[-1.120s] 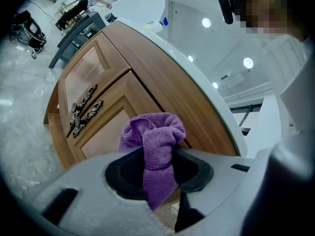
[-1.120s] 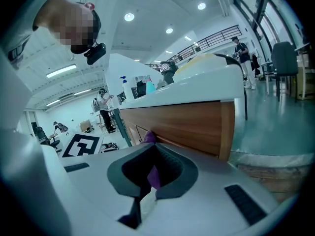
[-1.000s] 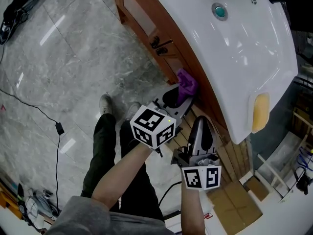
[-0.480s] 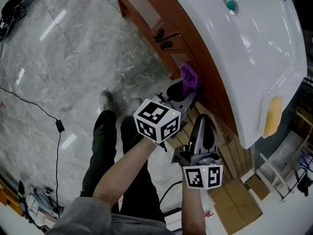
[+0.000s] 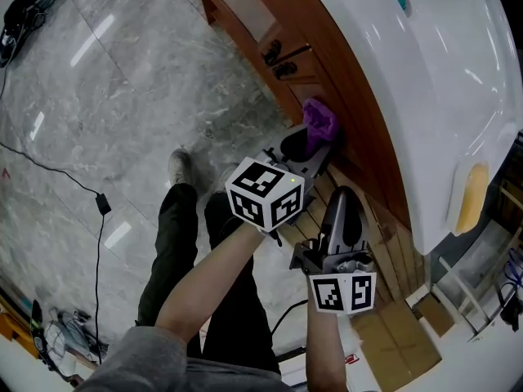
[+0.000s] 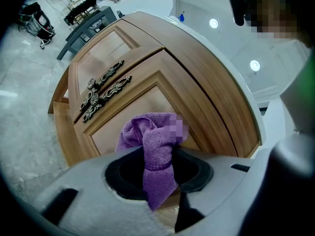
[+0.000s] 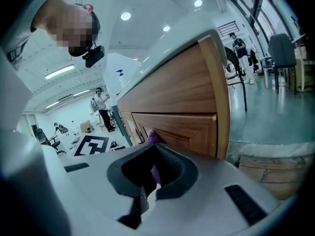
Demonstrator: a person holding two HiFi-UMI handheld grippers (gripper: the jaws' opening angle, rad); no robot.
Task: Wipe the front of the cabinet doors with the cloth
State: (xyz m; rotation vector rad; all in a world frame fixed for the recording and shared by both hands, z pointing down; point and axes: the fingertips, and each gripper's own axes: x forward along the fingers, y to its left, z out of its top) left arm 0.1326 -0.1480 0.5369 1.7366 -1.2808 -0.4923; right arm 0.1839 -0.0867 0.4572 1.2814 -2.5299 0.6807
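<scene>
Cloth (image 6: pixel 157 149) | clamped in left tongs (image 6: pixel 160 173), long axis along them, bunch at cabinet door (image 6: pixel 125 113) | right tongs (image 7: pixel 146 188) closed

Grey marble floor (image 5: pixel 122 96), black cable (image 5: pixel 101 205) lying across it, wooden cabinet (image 5: pixel 347 88) standing on it

A big open workroom, more a test lab than a home: a wooden cabinet (image 6: pixel 147 90) under a white basin (image 5: pixel 441 96) stands alone on the grey marbled floor (image 5: pixel 122 88). A loose cable (image 5: pixel 57 178) and cardboard (image 5: pixel 400 345) lie about. Ceiling spotlights (image 7: pixel 125 15), far people (image 7: pixel 102 104) and an office chair (image 7: pixel 283 48) show behind.
</scene>
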